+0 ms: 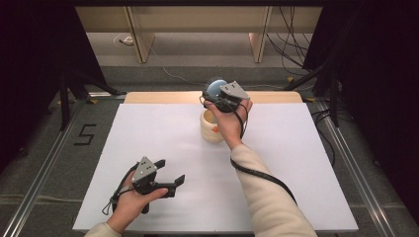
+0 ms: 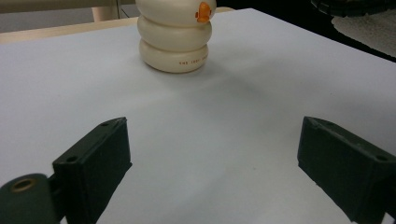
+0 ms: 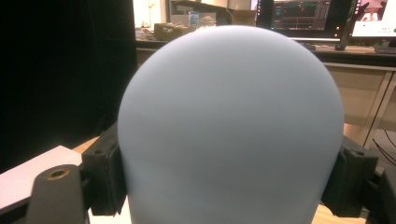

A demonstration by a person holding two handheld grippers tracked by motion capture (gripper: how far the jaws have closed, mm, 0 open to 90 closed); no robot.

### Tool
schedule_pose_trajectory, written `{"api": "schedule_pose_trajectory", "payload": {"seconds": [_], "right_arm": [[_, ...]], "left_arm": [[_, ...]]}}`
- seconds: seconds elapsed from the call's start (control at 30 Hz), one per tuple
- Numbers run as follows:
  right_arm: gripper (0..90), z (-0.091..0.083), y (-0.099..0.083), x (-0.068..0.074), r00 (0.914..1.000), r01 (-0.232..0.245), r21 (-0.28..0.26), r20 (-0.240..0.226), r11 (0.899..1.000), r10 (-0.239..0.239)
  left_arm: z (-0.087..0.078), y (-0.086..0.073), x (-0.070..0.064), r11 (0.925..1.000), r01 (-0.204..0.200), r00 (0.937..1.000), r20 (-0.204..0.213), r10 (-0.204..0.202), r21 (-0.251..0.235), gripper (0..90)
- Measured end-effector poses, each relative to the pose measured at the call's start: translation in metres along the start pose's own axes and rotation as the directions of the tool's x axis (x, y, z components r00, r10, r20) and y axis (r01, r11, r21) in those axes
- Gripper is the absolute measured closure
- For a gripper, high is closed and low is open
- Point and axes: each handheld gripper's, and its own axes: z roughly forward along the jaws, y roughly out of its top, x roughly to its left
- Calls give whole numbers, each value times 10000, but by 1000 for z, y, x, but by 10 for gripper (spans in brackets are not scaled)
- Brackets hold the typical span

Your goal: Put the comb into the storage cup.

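Observation:
A cream cup (image 1: 210,131) shaped like stacked rings, with a small orange mark, stands on the white table top (image 1: 148,138) at the far middle. Just above and behind it my right gripper (image 1: 215,95) is shut on a pale blue domed object (image 1: 215,87) with dark bristles along its edge. In the right gripper view the blue dome (image 3: 231,116) sits between both jaws of the right gripper (image 3: 229,175). My left gripper (image 1: 170,171) is open near the front left, resting low over the table. The left gripper view looks past the left gripper (image 2: 212,154) toward the cream cup (image 2: 175,42).
A wooden strip (image 1: 148,97) borders the table's far edge. Beyond it are wooden furniture legs (image 1: 141,39) and cables (image 1: 291,44) on the floor. Dark curtains flank both sides. A desk with monitors (image 3: 303,18) shows behind the dome.

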Motion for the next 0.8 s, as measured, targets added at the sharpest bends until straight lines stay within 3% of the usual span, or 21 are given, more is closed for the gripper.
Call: {"api": "schedule_pose_trajectory", "payload": {"seconds": [0.8], "right_arm": [[201,1,-11,-1,10000,54,140,-78,9999,-53]], "left_arm": [[1,0,0,10000,3,10000,55,-3,8,97]]}}
